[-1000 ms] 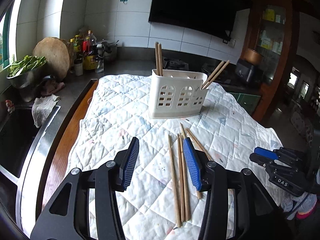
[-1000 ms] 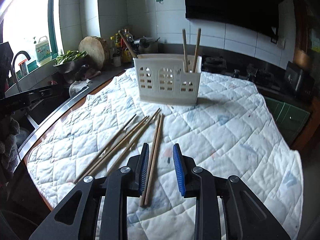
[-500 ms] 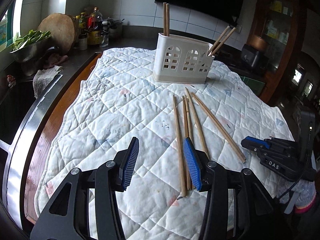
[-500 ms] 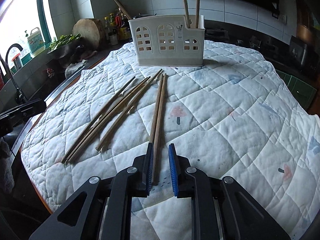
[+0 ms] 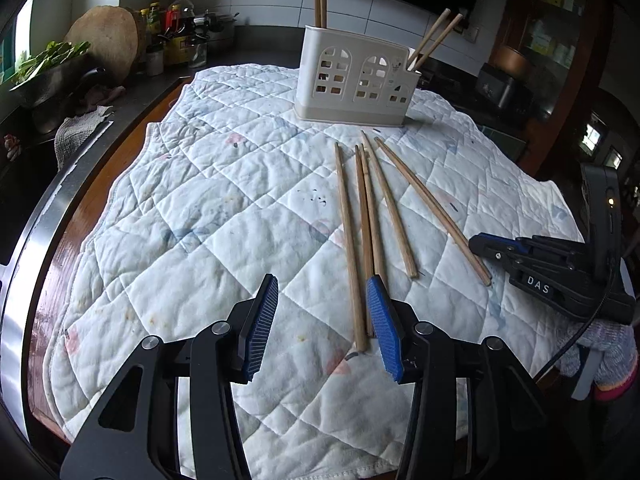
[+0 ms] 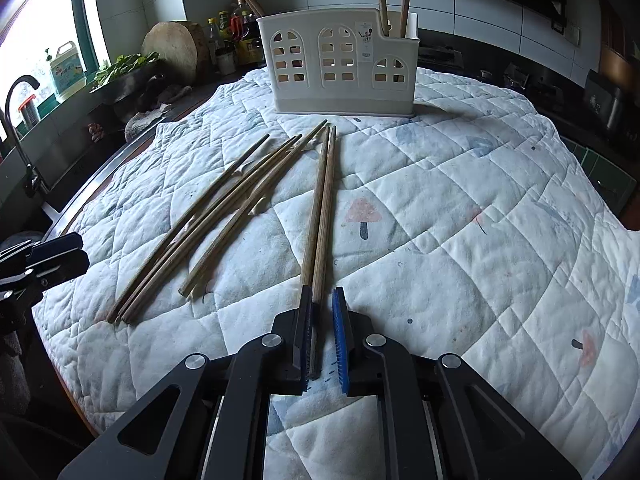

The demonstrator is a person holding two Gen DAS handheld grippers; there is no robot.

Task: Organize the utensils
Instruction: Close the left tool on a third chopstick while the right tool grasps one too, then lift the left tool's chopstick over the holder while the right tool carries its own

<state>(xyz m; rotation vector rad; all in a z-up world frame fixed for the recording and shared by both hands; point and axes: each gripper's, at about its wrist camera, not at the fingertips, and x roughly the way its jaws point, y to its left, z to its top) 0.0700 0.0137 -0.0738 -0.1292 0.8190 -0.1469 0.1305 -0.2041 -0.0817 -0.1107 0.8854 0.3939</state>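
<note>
A white slotted utensil holder (image 5: 356,80) (image 6: 336,68) stands at the far side of the quilt, with chopsticks upright at both ends. Several loose wooden chopsticks (image 5: 372,208) lie fanned in front of it. My left gripper (image 5: 324,280) hangs open low over the quilt. Its right pad sits above their near ends and grips nothing. My right gripper (image 6: 322,289) is closing to a narrow slit on the near end of a separate chopstick pair (image 6: 322,200). One stick runs between the pads; the other is hidden behind the left finger. The other chopsticks (image 6: 224,216) lie to its left.
A white quilted cloth (image 5: 208,216) covers the round table, whose wooden rim (image 5: 60,264) shows on the left. Beyond it are a sink with a tap (image 6: 16,120), a bowl of greens (image 5: 48,64), a round chopping block (image 5: 108,40) and bottles (image 5: 176,28).
Both grippers have sunk closer to the quilt. The right jaws have narrowed from a wider gap down around the chopstick pair. The left jaws have kept the same width.
</note>
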